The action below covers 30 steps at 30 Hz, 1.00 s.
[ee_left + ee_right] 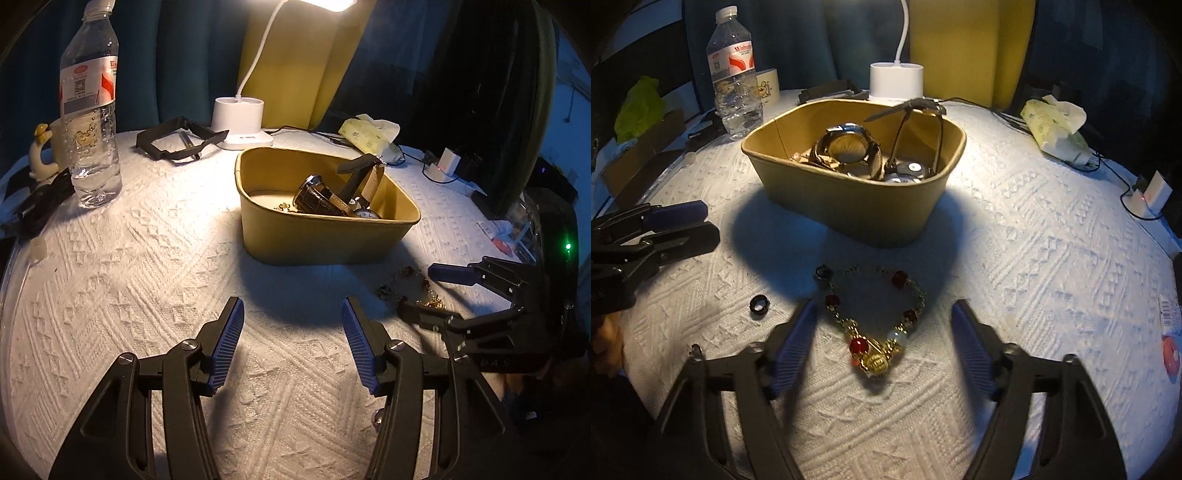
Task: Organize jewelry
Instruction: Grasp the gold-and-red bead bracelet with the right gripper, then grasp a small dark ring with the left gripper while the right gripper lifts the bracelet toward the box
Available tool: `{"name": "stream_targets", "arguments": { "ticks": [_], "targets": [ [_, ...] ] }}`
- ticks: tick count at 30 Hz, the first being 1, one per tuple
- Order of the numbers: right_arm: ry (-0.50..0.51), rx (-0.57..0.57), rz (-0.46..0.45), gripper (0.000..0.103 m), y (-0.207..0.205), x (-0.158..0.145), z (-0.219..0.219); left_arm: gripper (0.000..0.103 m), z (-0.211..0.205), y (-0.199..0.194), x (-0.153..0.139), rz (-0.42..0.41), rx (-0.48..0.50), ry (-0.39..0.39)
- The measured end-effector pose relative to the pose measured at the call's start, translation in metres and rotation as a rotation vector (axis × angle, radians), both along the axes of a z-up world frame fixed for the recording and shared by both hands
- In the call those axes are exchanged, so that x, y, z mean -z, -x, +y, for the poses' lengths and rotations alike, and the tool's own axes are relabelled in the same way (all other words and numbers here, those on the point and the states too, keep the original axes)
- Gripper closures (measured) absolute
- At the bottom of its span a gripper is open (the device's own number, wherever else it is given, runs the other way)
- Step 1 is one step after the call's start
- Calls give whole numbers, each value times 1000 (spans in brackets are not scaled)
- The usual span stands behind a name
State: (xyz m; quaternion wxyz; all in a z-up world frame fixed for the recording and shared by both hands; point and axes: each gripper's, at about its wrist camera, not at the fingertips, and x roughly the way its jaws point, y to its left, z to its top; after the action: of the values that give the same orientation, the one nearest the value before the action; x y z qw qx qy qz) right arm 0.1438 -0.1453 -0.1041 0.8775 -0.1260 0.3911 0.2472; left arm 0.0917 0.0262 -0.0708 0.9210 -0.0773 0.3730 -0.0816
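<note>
A tan paper box (325,236) (849,206) stands on the white cloth and holds several watches (849,147) (325,199). A gold bracelet with red beads (875,325) lies on the cloth in front of the box, between the open fingers of my right gripper (884,310). It shows dimly in the left wrist view (413,288), where my right gripper (424,291) straddles it. A small dark ring (759,305) lies left of the bracelet. My left gripper (293,306) (701,221) is open and empty above bare cloth, left of the bracelet.
A water bottle (90,122) and a mug (55,144) stand at the back left. A white lamp base (240,122), a black frame (177,138), a tissue pack (369,133) and a charger with cables (447,162) sit behind the box.
</note>
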Motion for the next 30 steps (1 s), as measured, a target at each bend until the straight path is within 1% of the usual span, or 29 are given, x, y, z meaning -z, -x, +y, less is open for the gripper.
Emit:
{"name": "stream_targets", "arguments": {
  "ticks": [1, 2, 4, 5, 6, 10, 15, 21, 30],
  "targets": [
    [-3, -8, -2, 52, 0, -1, 1, 45, 0, -1, 0, 0, 1, 0],
    [-2, -13, -5, 58, 0, -2, 1, 45, -1, -1, 0, 1, 3, -1],
    [-5, -18, -10, 75, 0, -3, 1, 45, -3, -1, 0, 3, 6, -5],
    [-5, -19, -14, 80, 0, -3, 1, 45, -4, -2, -1, 3, 10, -8],
    [-12, -24, -16, 89, 0, -3, 0, 45, -5, -2, -1, 3, 12, -11],
    [-32, -39, -27, 91, 1, -5, -5, 45, -13, -2, -3, 3, 27, -26],
    [-63, -36, -46, 91, 3, -10, -14, 45, -26, -4, -7, 3, 49, -55],
    [-103, -18, -71, 91, 3, -18, -32, 45, -49, -10, -9, 18, 100, -111],
    [-175, 14, -103, 91, 0, -29, -61, 46, -82, -24, -5, 51, 164, -188]
  ]
}}
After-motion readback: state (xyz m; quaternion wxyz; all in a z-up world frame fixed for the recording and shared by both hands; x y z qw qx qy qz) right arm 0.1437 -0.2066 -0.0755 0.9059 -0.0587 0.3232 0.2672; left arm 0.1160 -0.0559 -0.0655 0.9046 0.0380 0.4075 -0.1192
